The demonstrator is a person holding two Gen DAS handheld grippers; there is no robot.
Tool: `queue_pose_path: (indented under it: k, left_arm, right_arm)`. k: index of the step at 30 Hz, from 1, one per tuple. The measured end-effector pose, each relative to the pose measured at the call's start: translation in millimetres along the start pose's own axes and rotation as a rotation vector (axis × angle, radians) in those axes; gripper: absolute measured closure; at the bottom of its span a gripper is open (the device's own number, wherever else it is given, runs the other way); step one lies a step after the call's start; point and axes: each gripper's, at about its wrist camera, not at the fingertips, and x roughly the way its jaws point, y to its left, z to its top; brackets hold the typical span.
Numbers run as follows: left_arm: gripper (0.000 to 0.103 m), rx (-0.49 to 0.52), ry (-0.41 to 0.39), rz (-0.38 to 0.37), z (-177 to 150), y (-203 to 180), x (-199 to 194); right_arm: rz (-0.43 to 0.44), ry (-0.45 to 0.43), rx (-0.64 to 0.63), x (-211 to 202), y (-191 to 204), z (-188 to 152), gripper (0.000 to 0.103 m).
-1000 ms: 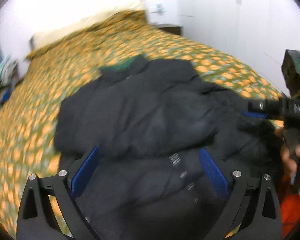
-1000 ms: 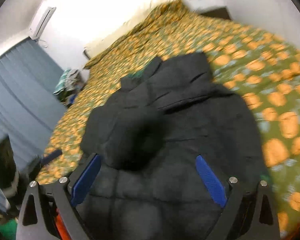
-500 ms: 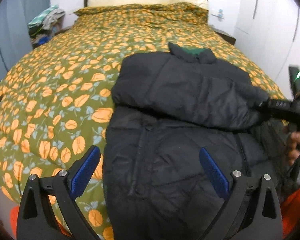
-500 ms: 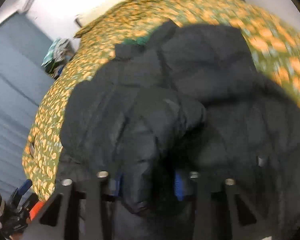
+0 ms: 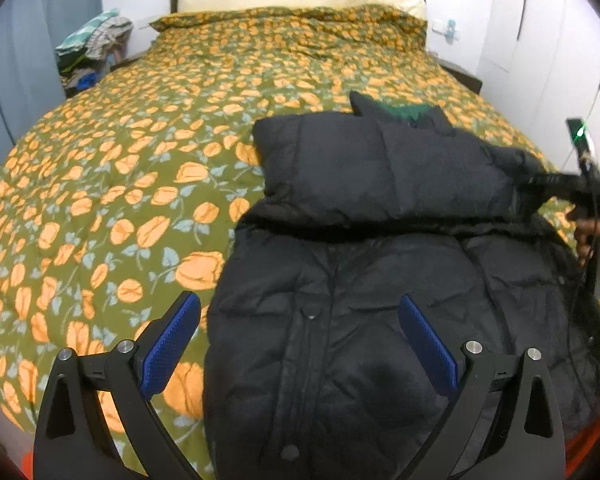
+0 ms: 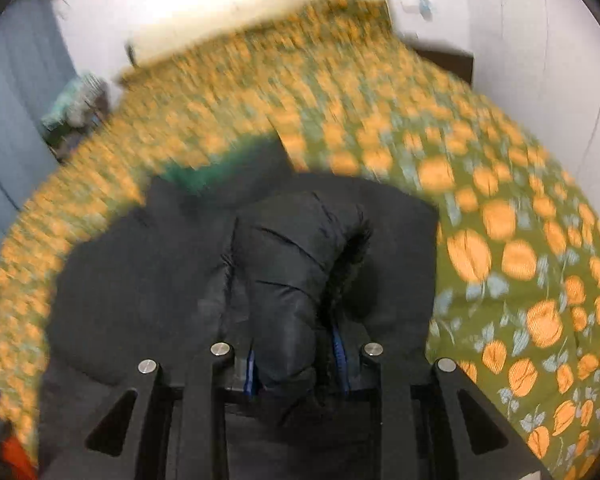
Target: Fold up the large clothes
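**Right jaws close on a fold of the black jacket, left jaws stand apart above it**

A black puffer jacket [image 5: 340,300] lies on a bed [image 5: 140,160] with a green cover printed with orange flowers. It is spread flat, front side up, and its closure line runs away from the left gripper [image 5: 300,344]. The jaws of this gripper stand wide apart and hold nothing; the lower part of the jacket lies under and between the 2 blue pads, without touching them. One sleeve [image 5: 380,168] is folded across the chest, further out ahead of these jaws.

The right gripper [image 6: 296,360] has a thick roll of the black jacket between its jaws. The jaws are closing, and the blue pads press on the padded fabric from both sides. The roll bulges up out of the jaws and bends forward. Ahead of these jaws, a green lining shows at the collar [image 6: 228,168]. This view is blurred at the far side.

In the left view the right gripper is seen at the right of the jaws, with a hand [image 5: 596,232] on its handle, at the end of the folded sleeve. A pile of clothes [image 5: 92,48] sits beside the bed, far ahead to the left.
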Motion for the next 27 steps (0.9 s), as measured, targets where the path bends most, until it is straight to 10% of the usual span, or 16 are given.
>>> queue_pose_path:
  k: [3, 6, 12, 17, 20, 27]
  left_arm:
    - [0.004, 0.029, -0.015, 0.009, 19.8, -3.2, 7.7]
    - [0.004, 0.026, -0.052, 0.015, 52.1, -2.2, 19.5]
    - [0.008, 0.076, -0.075, 0.051, 105.5, -22.2, 86.8]
    - [0.011, 0.065, 0.004, 0.091, 105.2, -24.6, 156.6]
    - [0.005, -0.017, 0.031, 0.037, 92.4, -9.6, 176.0]
    - [0.007, 0.016, 0.039, 0.051, 103.4, -13.7, 151.1]
  right_arm:
    - [0.009, 0.042, 0.010, 17.9, -3.2, -15.7, 0.061]
    - [0.070, 0.029, 0.038, 0.9, -6.6, -15.0, 0.016]
    - [0.048, -0.182, -0.116, -60.3, 20.0, -2.1, 0.018]
    - [0.109, -0.071, -0.238, -4.6, 42.6, 13.3, 0.059]
    - [0.138, 0.059, -0.179, 53.3, 26.8, 8.2, 0.061]
    - [0.182, 0.067, -0.135, 72.8, 18.8, -4.2, 0.062]
